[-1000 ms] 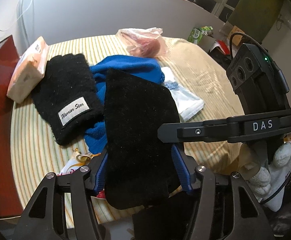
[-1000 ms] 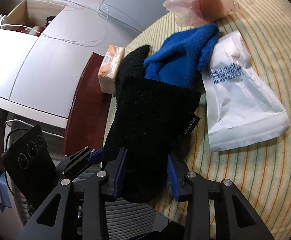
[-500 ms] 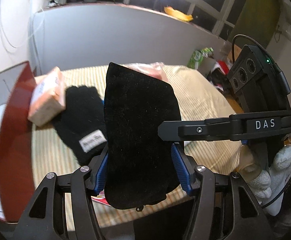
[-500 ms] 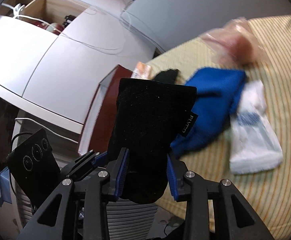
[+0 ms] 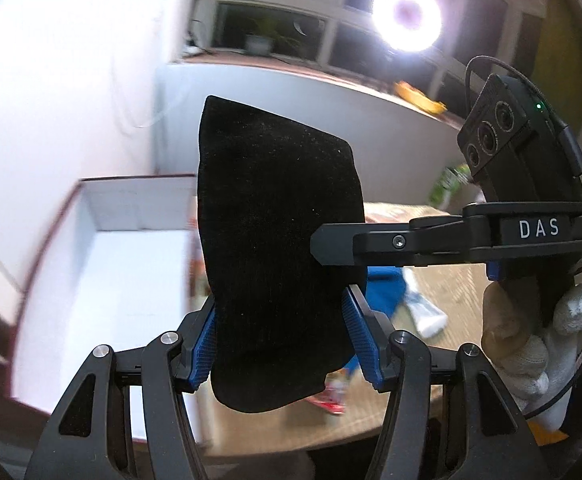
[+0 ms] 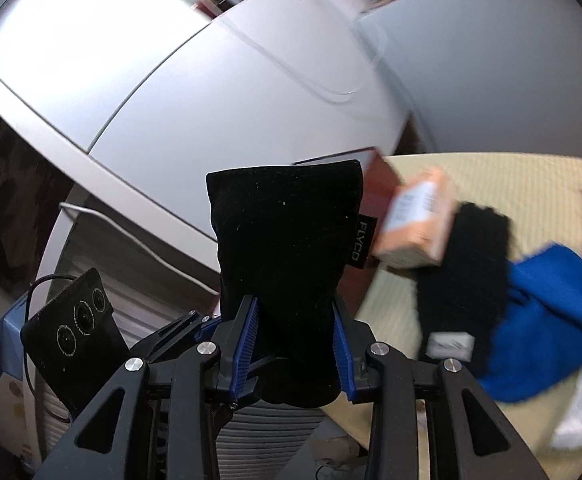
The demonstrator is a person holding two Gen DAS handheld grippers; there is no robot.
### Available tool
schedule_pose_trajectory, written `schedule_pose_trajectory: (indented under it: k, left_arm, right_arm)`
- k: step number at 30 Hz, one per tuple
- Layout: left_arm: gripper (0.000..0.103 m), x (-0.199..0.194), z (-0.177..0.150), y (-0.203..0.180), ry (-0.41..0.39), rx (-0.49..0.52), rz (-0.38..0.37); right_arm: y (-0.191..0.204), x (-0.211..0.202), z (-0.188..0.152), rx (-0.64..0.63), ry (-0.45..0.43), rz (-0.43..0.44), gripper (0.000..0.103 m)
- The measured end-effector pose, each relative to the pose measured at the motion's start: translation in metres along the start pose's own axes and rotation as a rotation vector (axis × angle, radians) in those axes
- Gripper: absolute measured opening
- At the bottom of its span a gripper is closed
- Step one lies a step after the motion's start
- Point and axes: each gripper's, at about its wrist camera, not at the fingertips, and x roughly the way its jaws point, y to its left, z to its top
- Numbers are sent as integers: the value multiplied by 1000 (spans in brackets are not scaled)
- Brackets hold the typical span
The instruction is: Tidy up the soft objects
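Both grippers clamp the lower end of one black pouch (image 5: 275, 248): the left gripper (image 5: 281, 340) and the right gripper (image 6: 294, 346) each pinch it between blue pads, and it stands up in the air, off the table (image 6: 491, 172). It looks light, limp and fuzzy, so a grip low across its width should hold without slipping. Beyond it the open box (image 5: 103, 264) shows a bare white inside, a likely destination.
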Motion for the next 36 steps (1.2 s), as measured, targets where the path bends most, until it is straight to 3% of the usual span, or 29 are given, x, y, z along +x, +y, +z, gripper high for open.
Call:
schedule_pose_trajectory:
  k: [8,17,24,28,36]
  left_arm:
    - [57,-14,-1,58,-19,-94,107]
    - [57,-2,-19,91,28,-165,180]
    - [57,4,-24,92,47,-138,261]
    - [61,3,-22,88,41,-117,317]
    - [64,-2,-26,84,31,-124,341]
  right_arm:
    - [44,70,25,-77,82,36,33]
    - [49,131,28,-102,168,9,32]
    - [50,144,30,-158,178,-75,36]
    - [52,141,27,-231,161,-169,61]
    - [46,122,24,-282,127,-217,62]
